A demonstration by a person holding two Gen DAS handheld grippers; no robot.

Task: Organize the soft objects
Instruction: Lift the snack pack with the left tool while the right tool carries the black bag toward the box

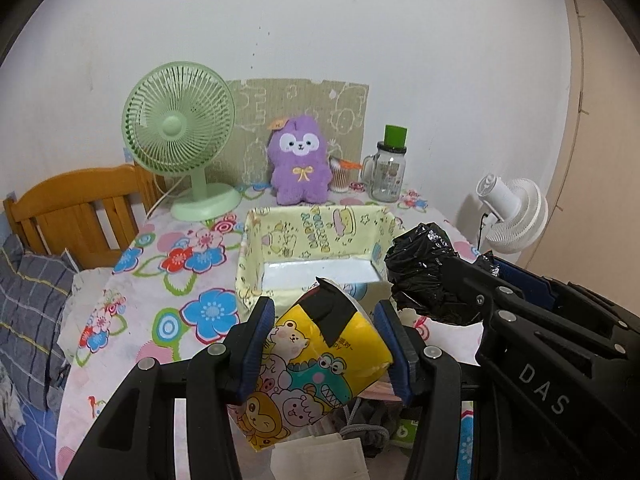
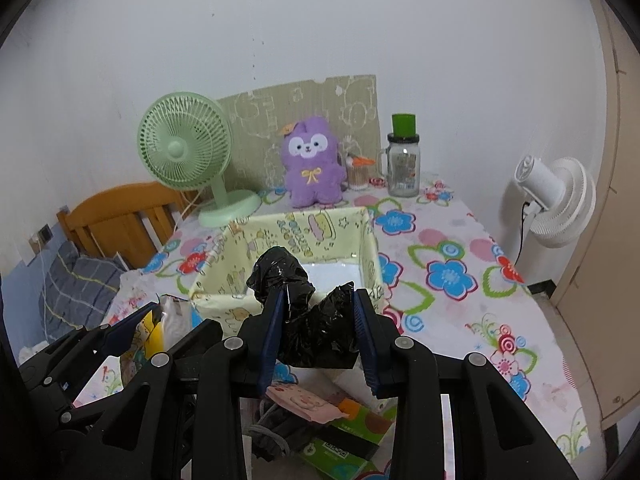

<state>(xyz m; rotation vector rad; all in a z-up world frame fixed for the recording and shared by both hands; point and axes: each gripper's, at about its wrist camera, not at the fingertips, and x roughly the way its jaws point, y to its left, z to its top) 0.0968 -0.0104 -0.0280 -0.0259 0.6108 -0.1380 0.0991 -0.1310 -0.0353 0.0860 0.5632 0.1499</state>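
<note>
The left gripper [image 1: 326, 344] is clenched on a yellow cartoon tissue pack [image 1: 316, 368], held above the floral tablecloth [image 1: 192, 280] in the lower centre of the left wrist view. The right gripper [image 2: 320, 332] grasps a crumpled black plastic bag [image 2: 304, 304], just in front of the open yellow fabric box [image 2: 372, 256] at the frame's centre.

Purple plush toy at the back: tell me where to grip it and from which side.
Grip the purple plush toy across its round body below the bow, coming from the front over the yellow box. It stands upright facing forward, with the green fan and the jar crowding its sides.
</note>
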